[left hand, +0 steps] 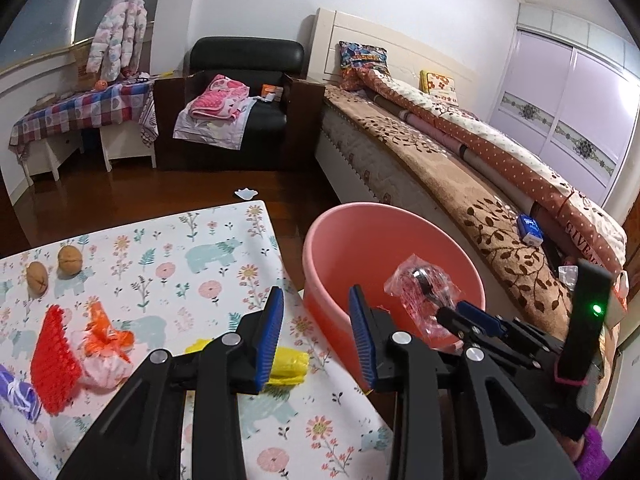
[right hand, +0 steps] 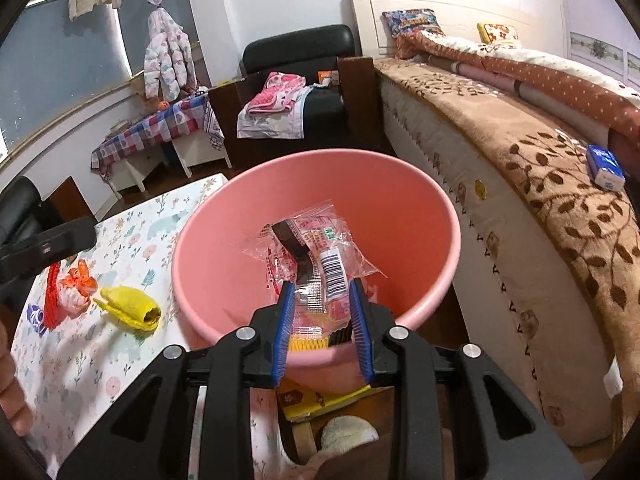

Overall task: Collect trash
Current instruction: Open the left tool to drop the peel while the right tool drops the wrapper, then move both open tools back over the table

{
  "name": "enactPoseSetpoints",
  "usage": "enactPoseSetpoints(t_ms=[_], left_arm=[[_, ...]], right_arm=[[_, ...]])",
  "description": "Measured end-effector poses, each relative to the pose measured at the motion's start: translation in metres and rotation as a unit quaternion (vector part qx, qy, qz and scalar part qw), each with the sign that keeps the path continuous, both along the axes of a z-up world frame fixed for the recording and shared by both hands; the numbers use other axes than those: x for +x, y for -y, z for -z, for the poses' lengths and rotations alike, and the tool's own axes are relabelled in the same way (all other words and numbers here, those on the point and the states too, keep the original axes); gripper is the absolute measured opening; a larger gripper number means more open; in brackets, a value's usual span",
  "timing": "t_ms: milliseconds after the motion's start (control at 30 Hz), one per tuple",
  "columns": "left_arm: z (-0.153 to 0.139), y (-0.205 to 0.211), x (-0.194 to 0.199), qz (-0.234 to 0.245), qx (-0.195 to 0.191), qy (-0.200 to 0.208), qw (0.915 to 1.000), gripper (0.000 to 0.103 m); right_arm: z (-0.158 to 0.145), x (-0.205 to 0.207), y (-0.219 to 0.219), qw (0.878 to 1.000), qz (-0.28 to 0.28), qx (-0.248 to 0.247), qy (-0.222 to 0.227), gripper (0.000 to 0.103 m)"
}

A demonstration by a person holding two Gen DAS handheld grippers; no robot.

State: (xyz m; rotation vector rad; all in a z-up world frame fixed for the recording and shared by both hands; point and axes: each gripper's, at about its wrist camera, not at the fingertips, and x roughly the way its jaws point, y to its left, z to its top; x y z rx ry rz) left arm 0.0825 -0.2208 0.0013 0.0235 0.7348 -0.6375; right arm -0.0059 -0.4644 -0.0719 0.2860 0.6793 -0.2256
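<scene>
My right gripper [right hand: 321,292] is shut on a clear wrapper [right hand: 316,256] with red print and a barcode, held over the inside of the pink basin [right hand: 400,208]. The left wrist view shows the same wrapper [left hand: 424,296] hanging above the basin [left hand: 360,248]. My left gripper [left hand: 316,300] stands open over the table's right edge with nothing between its blue pads. Below its left finger lies a yellow crumpled wrapper [left hand: 288,364]. Further left on the floral tablecloth [left hand: 180,240] are an orange-and-pink wrapper [left hand: 104,340], a red mesh piece [left hand: 52,364] and a purple scrap [left hand: 16,396].
Two walnuts [left hand: 71,260] sit at the table's far left. The basin stands between the table and the bed [left hand: 460,168], which carries a blue tissue pack [left hand: 530,230]. A black armchair [left hand: 244,80] stands behind, and a white paper scrap [left hand: 245,193] lies on the wooden floor.
</scene>
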Motion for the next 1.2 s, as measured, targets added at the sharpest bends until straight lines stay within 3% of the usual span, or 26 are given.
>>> enactPoseSetpoints(t_ms=[200,433,700,933,1067,1200], left_arm=[[-0.007,-0.017,-0.011,-0.008,-0.003,0.009,0.9999,0.033],[-0.016,-0.032,-0.023,-0.012,-0.013,0.016,0.9997,0.033],[-0.027,-0.053,-0.045,-0.015,-0.027,0.027,0.9992,0.033],[-0.027,-0.073,-0.061,-0.035,-0.028,-0.004,0.9990,0.039],[-0.024,-0.076,-0.077,-0.034,-0.010,-0.001,0.9994,0.043],[-0.027,-0.082,-0.093,-0.029,-0.003,0.008,0.9995,0.044]], right_arm=[[0.003,0.008,0.008,0.999,0.007,0.038,0.007,0.029],[-0.002,-0.008,-0.003,1.000,0.009,-0.003,0.000,0.030],[-0.016,-0.032,-0.009,1.000,0.020,-0.016,0.001,0.030],[-0.045,-0.063,-0.033,0.999,0.007,0.007,0.052,0.030],[-0.058,-0.074,-0.051,0.996,-0.018,0.046,0.079,0.030],[-0.071,-0.088,-0.076,0.992,-0.048,0.045,0.108,0.030]])
